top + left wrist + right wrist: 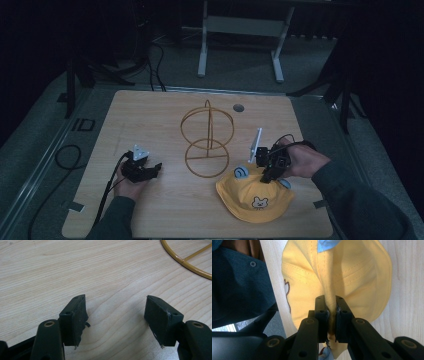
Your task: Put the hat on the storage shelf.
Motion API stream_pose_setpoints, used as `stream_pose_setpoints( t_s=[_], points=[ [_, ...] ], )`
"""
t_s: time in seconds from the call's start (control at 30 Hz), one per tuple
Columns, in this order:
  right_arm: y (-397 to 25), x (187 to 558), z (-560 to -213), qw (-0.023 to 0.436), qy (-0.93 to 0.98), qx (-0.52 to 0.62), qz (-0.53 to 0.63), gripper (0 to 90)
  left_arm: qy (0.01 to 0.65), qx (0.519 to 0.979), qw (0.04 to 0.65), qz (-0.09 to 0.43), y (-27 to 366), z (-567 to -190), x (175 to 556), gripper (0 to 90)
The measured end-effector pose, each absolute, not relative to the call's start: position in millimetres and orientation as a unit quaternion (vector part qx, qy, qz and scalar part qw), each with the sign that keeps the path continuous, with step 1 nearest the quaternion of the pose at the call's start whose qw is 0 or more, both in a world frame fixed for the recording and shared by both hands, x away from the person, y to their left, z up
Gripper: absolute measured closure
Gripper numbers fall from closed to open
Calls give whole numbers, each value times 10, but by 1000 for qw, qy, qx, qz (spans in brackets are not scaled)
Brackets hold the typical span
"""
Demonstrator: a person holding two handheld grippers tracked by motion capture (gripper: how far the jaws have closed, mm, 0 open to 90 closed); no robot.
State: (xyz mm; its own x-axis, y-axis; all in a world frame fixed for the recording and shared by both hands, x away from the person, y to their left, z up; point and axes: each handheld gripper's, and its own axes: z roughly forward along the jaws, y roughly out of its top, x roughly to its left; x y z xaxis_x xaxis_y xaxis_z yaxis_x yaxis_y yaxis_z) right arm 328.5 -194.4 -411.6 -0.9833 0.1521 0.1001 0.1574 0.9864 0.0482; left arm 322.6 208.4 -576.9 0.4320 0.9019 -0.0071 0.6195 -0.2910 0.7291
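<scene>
Your right gripper [332,315] pinches a fold of the soft, light hat [255,197] at lower right. The cloth will sag, so hold the crown. Your left gripper [116,320] is open, empty.

Dim light is falling on a grey floor [45,130]; a white table frame [240,30] is standing far behind the tabletop [150,110].
</scene>
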Motion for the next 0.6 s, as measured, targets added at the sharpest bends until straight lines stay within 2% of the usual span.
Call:
stream_pose_setpoints(
  t_s=[0.6],
  points=[
    [-2034, 3462, -3813, 28, -994, -95, -34, 829, 491, 775, 339, 209, 2081, -5771, 3226, 343]
  ],
)
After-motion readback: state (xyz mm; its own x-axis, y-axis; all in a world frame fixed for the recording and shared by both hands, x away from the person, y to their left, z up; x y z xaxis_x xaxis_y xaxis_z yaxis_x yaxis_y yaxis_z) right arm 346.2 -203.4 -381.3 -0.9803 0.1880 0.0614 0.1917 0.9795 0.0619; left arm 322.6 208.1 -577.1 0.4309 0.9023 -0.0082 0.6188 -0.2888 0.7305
